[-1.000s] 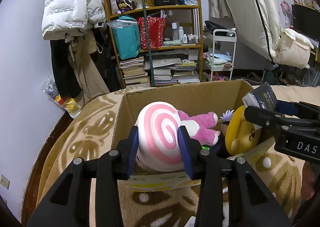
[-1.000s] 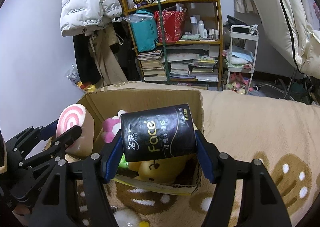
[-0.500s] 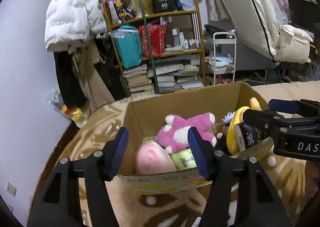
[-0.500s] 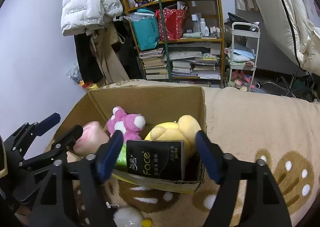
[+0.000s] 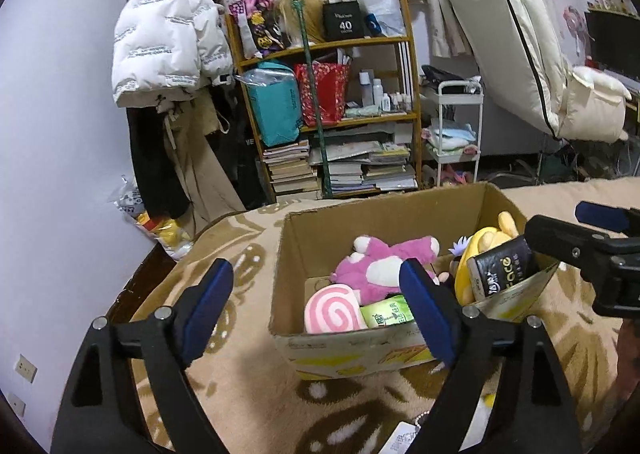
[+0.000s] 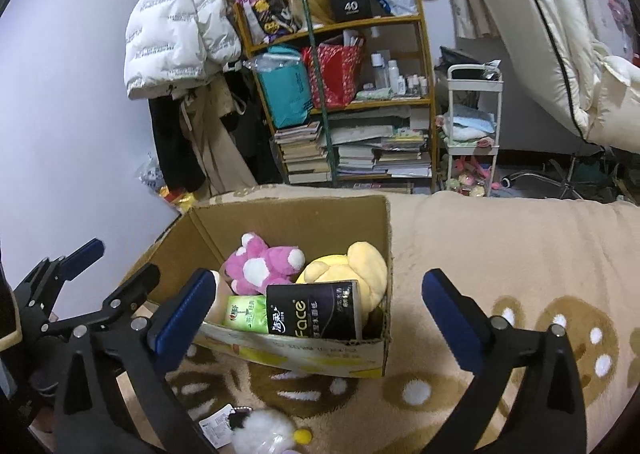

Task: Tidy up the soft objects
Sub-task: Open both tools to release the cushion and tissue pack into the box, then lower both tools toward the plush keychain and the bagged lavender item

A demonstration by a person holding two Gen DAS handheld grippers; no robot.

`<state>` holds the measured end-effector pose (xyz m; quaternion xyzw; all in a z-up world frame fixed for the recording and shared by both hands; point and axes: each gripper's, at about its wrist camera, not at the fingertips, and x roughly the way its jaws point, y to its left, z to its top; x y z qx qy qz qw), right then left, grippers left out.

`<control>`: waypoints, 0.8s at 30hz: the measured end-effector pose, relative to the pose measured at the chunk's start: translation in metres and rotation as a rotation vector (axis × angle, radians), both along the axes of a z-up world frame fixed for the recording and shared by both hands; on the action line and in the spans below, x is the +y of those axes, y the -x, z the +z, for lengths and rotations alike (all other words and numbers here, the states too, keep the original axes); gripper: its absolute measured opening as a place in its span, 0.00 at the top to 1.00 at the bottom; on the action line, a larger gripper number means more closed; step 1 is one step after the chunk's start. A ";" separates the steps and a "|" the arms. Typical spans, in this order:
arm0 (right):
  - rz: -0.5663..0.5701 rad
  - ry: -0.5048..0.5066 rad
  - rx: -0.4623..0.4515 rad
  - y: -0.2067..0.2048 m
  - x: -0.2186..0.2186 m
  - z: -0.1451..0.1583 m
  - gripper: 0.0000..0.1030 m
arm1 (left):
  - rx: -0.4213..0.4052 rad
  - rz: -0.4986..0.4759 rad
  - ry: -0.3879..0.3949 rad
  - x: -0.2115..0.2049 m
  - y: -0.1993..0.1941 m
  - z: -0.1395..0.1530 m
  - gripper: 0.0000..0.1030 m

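Beige patterned blanket (image 6: 500,246) carries my brown cardboard box (image 6: 292,222). Both tongs, left (image 5: 316,306) and right (image 6: 316,314), gape wide, empty. Nearby white fluffy plush (image 6: 260,432) looks light, squashy; I'd pinch its middle.

Dim, even indoor light, soft shadows, sharp focus, strong fisheye bending with dark corners.

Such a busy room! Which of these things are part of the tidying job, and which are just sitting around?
Part of the job: cardboard box, pink plush, yellow plush, swirl cushion, black tissue pack, green pack, white fluffy toy.

Just lying about: bookshelf, white jacket, trolley.
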<state>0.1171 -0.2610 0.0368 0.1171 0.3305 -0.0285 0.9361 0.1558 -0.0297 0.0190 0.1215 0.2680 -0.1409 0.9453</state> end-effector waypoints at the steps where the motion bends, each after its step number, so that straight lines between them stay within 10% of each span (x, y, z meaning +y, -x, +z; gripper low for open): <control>1: -0.003 -0.004 0.003 0.001 -0.001 0.001 0.00 | 0.001 -0.001 0.001 0.001 0.003 0.003 0.16; 24: -0.014 0.023 0.049 0.075 0.008 0.033 0.00 | 0.035 -0.037 0.036 0.029 0.072 0.050 0.08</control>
